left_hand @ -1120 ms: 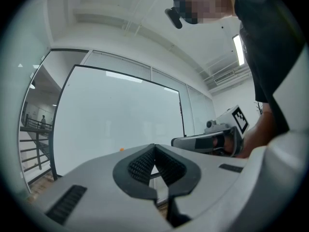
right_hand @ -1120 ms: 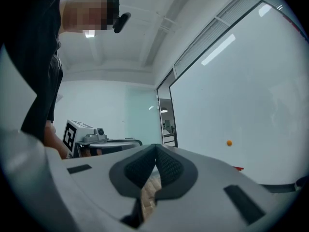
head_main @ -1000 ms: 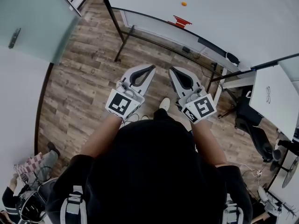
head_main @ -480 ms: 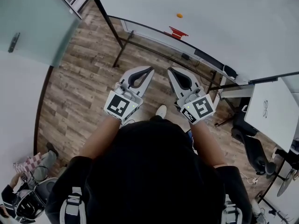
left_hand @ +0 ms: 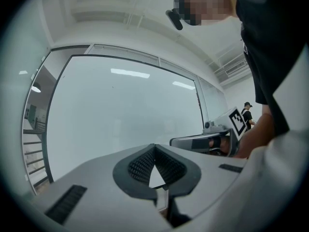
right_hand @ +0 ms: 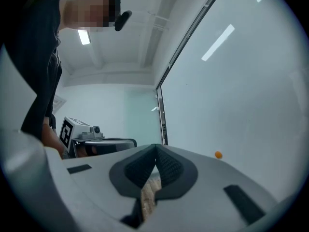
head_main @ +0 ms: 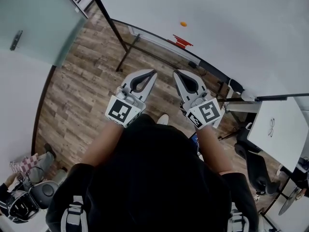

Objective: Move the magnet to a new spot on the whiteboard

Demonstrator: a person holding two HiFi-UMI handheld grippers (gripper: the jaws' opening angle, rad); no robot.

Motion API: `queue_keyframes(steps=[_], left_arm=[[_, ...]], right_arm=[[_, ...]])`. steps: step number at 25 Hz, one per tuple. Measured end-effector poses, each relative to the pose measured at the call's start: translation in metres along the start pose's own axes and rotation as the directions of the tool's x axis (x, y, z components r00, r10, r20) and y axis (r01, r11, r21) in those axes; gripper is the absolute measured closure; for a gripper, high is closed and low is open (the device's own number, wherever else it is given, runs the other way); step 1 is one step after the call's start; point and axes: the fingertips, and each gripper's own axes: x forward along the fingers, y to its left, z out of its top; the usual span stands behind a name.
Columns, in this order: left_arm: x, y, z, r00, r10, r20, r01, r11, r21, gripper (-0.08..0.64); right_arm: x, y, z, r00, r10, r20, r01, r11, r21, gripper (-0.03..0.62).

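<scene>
A small orange magnet (head_main: 183, 23) sticks to the large whiteboard (head_main: 231, 18) ahead; in the right gripper view the magnet (right_hand: 218, 154) shows just right of the jaws. My left gripper (head_main: 152, 73) and right gripper (head_main: 176, 73) are held side by side in front of the person's chest, well short of the board. Both are shut with their tips touching and nothing between them. The left gripper (left_hand: 154, 148) faces bare board; the right gripper (right_hand: 155, 147) points at the board's left edge.
A red item (head_main: 181, 42) and a dark eraser (head_main: 193, 64) lie on the board's tray. The board stands on a black frame (head_main: 123, 52) over a wood floor (head_main: 82, 81). A white table (head_main: 277, 129) and a chair (head_main: 253, 163) are at right; a frosted glass door (head_main: 34, 18) at left.
The head view has shifted: the board, magnet and tray sit lower and nearer in the frame. Both grippers have risen slightly and stay shut, side by side.
</scene>
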Motion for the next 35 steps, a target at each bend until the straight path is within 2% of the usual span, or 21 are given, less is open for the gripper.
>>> queue_keyframes(steps=[7, 12, 20, 24, 30, 35], left_arm=[[0.027, 0.022, -0.001, 1.0, 0.008, 0.005, -0.008, 1.0, -0.007, 0.558], [0.047, 0.049, -0.004, 1.0, -0.02, 0.009, 0.02, 1.0, 0.0, 0.558], [0.082, 0.123, -0.012, 0.989, -0.149, 0.005, 0.149, 0.989, -0.022, 0.558], [0.101, 0.157, -0.013, 0.974, -0.225, 0.005, 0.225, 0.974, -0.028, 0.558], [0.12, 0.193, -0.013, 0.942, -0.335, -0.008, 0.335, 0.942, -0.003, 0.558], [0.136, 0.21, -0.013, 0.906, -0.423, -0.006, 0.423, 0.906, 0.022, 0.558]], right_arm=[[0.016, -0.029, 0.004, 1.0, 0.001, -0.005, -0.001, 1.0, -0.003, 0.592], [0.037, -0.053, 0.001, 0.999, -0.039, -0.011, 0.039, 0.999, 0.0, 0.591], [0.106, -0.095, 0.003, 0.984, -0.179, -0.009, 0.179, 0.984, -0.002, 0.591], [0.139, -0.114, 0.007, 0.967, -0.254, -0.006, 0.255, 0.967, 0.011, 0.591], [0.174, -0.128, 0.012, 0.937, -0.348, -0.014, 0.348, 0.937, 0.005, 0.592], [0.185, -0.138, 0.01, 0.896, -0.443, -0.016, 0.443, 0.896, 0.004, 0.591]])
